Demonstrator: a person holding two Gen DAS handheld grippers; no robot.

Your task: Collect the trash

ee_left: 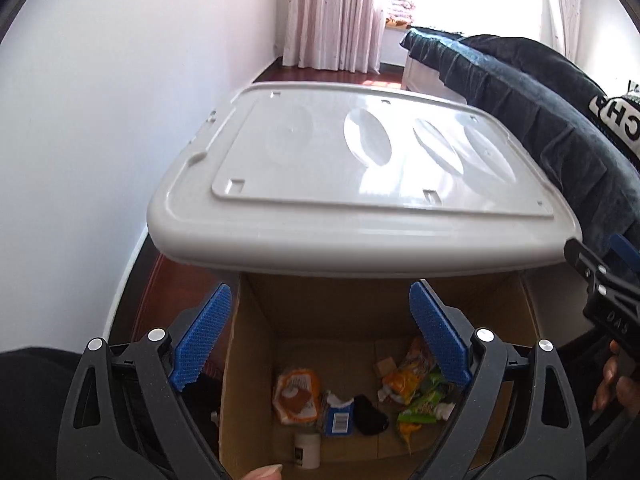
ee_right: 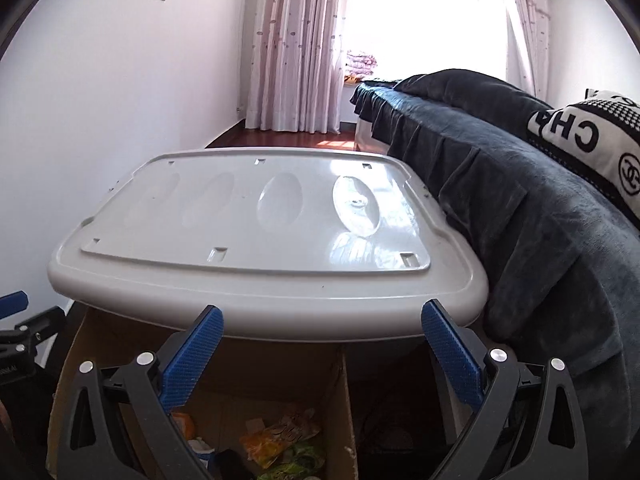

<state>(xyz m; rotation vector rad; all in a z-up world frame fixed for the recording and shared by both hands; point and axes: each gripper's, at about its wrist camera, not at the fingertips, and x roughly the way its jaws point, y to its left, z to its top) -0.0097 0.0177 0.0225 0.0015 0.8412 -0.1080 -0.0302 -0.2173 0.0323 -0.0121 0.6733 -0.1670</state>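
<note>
Trash [ee_left: 352, 396] (wrappers, a small bottle) lies at lower centre in the cardboard box [ee_left: 256, 360], gathered for disposal | left tool [ee_left: 320, 340] and right tool [ee_right: 320, 356] spread wide, empty | white plastic lid [ee_right: 256, 240] above, bare.

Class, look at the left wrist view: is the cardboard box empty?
No: the box holds wrappers, a blue packet and a small white bottle on its floor.
</note>
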